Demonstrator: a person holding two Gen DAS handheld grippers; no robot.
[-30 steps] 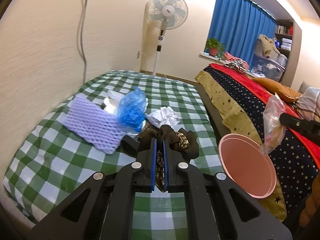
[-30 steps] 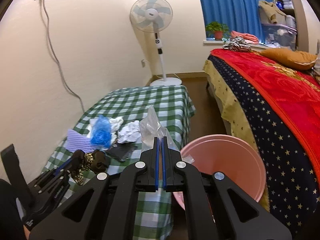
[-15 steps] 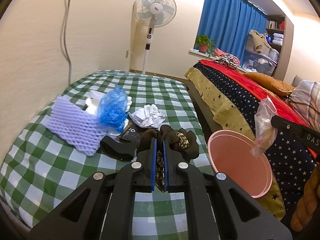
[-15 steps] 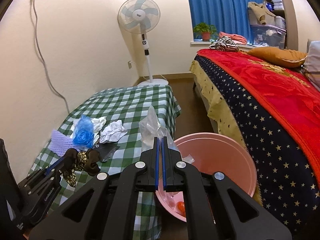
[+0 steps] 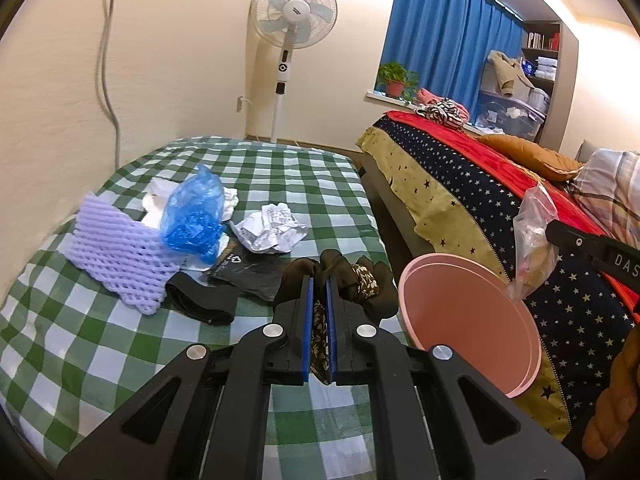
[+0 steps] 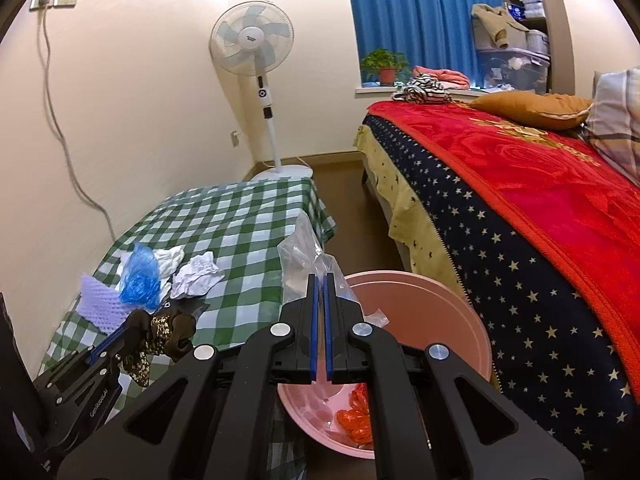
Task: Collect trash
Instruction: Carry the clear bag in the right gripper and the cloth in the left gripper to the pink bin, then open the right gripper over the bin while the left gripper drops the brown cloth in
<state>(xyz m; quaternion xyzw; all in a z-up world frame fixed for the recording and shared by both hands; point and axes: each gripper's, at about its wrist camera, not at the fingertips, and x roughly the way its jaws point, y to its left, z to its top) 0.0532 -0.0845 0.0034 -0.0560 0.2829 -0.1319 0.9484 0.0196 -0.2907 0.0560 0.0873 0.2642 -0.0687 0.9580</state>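
Observation:
My left gripper (image 5: 319,280) is shut on a dark brown cloth scrap with gold print (image 5: 352,280), held above the checked table's near right edge; the right wrist view also shows this scrap (image 6: 160,330). My right gripper (image 6: 319,278) is shut on a crumpled clear plastic bag (image 6: 304,256), hanging over the rim of the pink bin (image 6: 440,312); the same bag (image 5: 532,236) appears in the left wrist view. Something orange (image 6: 356,412) lies in the bin's bottom. The bin (image 5: 472,320) stands between the table and the bed.
On the green checked table (image 5: 288,168) lie a purple foam net (image 5: 116,252), a blue plastic bag (image 5: 196,216), crumpled white paper (image 5: 272,228), a black wrapper (image 5: 248,268) and a black band (image 5: 200,304). A bed with a starred cover (image 6: 520,240) is at the right, a standing fan (image 6: 256,60) behind.
Both grippers have drifted right and a little lower, still holding their items. The clear bag now hangs closer over the pink bin, whose inside shows more in the right wrist view.

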